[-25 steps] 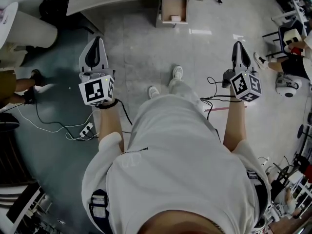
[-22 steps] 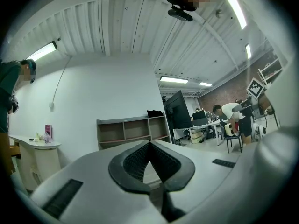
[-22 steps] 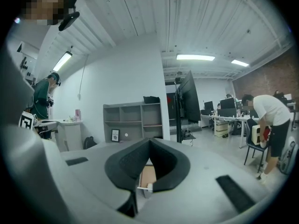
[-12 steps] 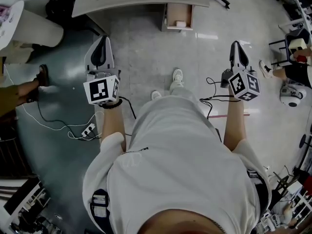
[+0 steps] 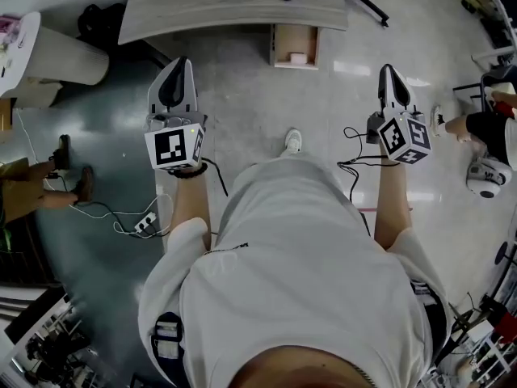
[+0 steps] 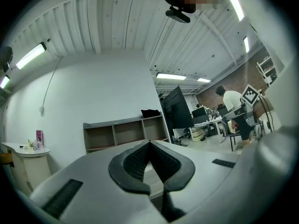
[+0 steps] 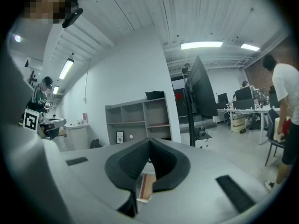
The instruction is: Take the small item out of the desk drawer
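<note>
At the top of the head view stands a grey desk [image 5: 226,10] with its wooden drawer [image 5: 296,45] pulled open. A small white item [image 5: 297,57] lies inside it. My left gripper [image 5: 179,61] is held out over the floor, left of the drawer and short of the desk, jaws shut and empty. To the drawer's right, my right gripper [image 5: 390,69] is also shut and empty. In the left gripper view the gripper's [image 6: 149,143] pads meet at the tip. The right gripper [image 7: 149,139] looks the same in its own view, with the drawer [image 7: 145,185] showing below the pads.
A white cylindrical stand [image 5: 48,51] is at the far left. Cables and a power strip [image 5: 141,217] lie on the floor beside my left arm. Another person's feet [image 5: 73,188] are at the left, a seated person [image 5: 493,124] at the right. A shelf unit [image 7: 138,118] stands against the wall.
The desk and open drawer have come nearer and lower in the head view. Both grippers have advanced toward it with the walking person, still shut.
</note>
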A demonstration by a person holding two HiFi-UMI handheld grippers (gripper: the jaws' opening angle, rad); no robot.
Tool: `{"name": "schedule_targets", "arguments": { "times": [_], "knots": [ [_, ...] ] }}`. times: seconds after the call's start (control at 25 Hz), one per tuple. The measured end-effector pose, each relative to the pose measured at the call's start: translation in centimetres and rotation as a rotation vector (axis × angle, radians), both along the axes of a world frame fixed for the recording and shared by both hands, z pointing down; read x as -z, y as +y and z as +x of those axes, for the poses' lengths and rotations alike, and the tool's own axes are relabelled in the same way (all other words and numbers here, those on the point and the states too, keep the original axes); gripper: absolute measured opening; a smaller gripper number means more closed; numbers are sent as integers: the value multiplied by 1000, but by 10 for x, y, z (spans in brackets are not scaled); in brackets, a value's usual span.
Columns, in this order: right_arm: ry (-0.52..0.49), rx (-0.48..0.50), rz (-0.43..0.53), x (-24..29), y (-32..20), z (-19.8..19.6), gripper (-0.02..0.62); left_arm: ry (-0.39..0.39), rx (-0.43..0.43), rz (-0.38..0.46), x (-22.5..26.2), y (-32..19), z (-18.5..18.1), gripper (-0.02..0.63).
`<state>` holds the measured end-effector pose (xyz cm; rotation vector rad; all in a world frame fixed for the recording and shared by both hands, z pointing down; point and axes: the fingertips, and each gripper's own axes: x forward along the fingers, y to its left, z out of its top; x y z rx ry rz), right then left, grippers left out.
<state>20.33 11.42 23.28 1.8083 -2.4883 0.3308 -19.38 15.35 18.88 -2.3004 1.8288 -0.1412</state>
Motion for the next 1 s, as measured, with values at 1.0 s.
{"name": "schedule_targets", "arguments": {
  "times": [1.0],
  "knots": [
    [-24, 210, -218, -102, -132, 8, 2, -40, 72, -110, -39, -119, 57, -2]
  ]
}}
